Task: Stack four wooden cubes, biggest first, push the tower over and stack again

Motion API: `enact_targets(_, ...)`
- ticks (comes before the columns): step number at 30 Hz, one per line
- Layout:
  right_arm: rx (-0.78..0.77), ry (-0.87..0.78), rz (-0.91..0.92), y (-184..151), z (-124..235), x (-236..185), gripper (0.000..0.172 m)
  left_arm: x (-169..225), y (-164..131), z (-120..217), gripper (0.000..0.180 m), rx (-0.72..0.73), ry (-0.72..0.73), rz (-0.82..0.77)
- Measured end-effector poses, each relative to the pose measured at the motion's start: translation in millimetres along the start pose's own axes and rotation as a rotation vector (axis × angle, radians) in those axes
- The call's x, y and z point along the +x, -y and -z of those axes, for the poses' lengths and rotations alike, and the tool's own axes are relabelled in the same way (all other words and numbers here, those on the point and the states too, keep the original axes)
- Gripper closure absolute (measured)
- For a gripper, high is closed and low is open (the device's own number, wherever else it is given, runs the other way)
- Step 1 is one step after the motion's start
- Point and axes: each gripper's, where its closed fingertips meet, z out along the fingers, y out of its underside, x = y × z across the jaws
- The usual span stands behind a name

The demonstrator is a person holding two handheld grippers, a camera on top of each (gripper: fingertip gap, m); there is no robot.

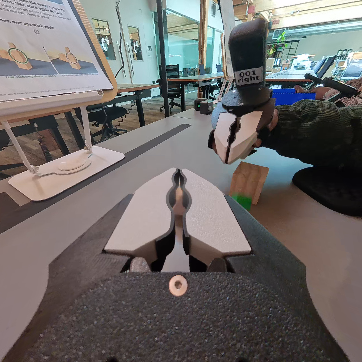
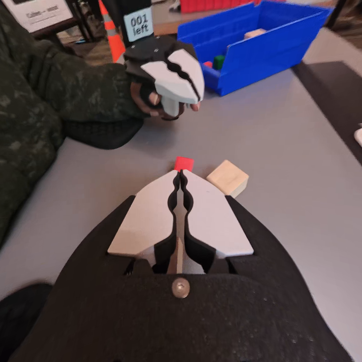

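My left gripper (image 1: 179, 170) is shut with nothing between its pads, low over the grey table (image 1: 156, 148). To its right stand a wooden cube (image 1: 248, 182) and a small green cube (image 1: 242, 201) against its near side. My right gripper (image 1: 227, 162) is shut and hovers just above the wooden cube's top left corner. In the right wrist view my right gripper (image 2: 180, 171) is shut, with a small red cube (image 2: 184, 163) just beyond its tips and a pale wooden cube (image 2: 227, 179) to the right. The left gripper (image 2: 198, 99) shows farther off, shut.
A blue bin (image 2: 254, 58) at the far right of the table holds a green cube (image 2: 219, 60), a red cube (image 2: 208, 64) and a wooden one (image 2: 254, 33). A white document stand (image 1: 66, 172) with a printed sheet (image 1: 49, 49) stands at the left. An orange cone (image 2: 113, 39) is behind. One gripper's finger ends stand about 9 centimeters off the other's.
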Motion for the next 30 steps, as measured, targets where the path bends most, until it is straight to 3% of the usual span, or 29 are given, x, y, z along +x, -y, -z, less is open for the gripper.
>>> enact_targets(9, 0.282, -0.353, -0.020, 38, 63, 1, 0.170, 2, -2, -1, 0.180, -0.012, 0.003, -0.024)
enact_targets(17, 0.570, -0.689, -0.129, 22, 122, 17, 0.168, 7, 1, -1, 0.180, 0.003, -0.003, -0.044)
enact_targets(23, 0.565, -0.852, -0.169, -9, 149, 37, 0.166, 16, 5, -2, 0.180, 0.006, -0.021, -0.078)
enact_targets(30, 0.575, -0.918, -0.119, -4, 166, 34, 0.163, 37, 0, -12, 0.179, -0.032, -0.086, -0.029)
